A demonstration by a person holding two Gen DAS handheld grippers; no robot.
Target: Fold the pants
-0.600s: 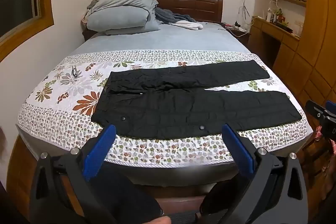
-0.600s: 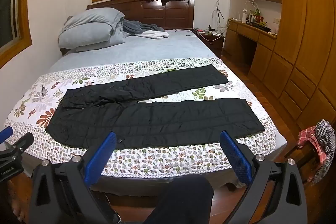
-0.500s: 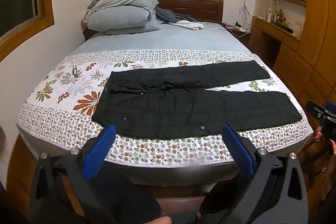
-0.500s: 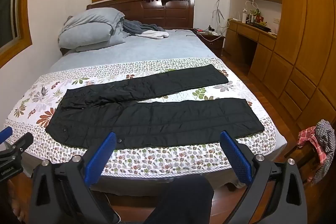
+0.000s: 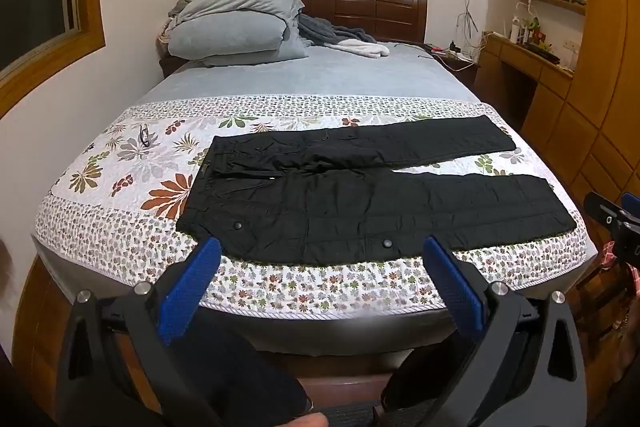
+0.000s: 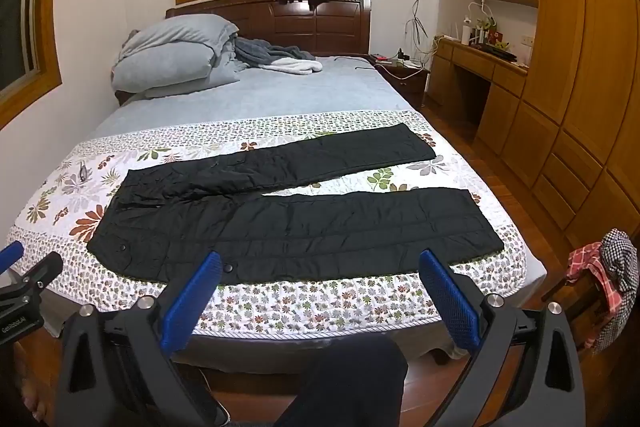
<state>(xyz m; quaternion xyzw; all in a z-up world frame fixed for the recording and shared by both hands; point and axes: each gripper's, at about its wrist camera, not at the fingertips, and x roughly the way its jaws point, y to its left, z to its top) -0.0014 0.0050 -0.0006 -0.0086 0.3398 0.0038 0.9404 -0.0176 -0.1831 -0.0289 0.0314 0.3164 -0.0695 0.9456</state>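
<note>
Black pants [image 5: 360, 199] lie flat on the floral bedspread [image 5: 120, 163], waist to the left, legs spread apart to the right. They also show in the right wrist view [image 6: 296, 223]. My left gripper [image 5: 320, 259] is open and empty, held off the near edge of the bed, below the waist side. My right gripper [image 6: 320, 267] is open and empty, held off the near edge, below the near leg. The right gripper's tip shows at the right edge of the left wrist view [image 5: 612, 219]. The left gripper's tip shows at the left edge of the right wrist view [image 6: 24, 279].
Grey pillows [image 5: 236, 27] and bundled clothes [image 5: 352, 41] lie at the head of the bed. A small dark object [image 5: 144, 135] lies on the bedspread left of the pants. Wooden desk and cabinets [image 6: 560, 107] stand to the right. A chair with checked cloth [image 6: 608, 275] stands near the bed's right corner.
</note>
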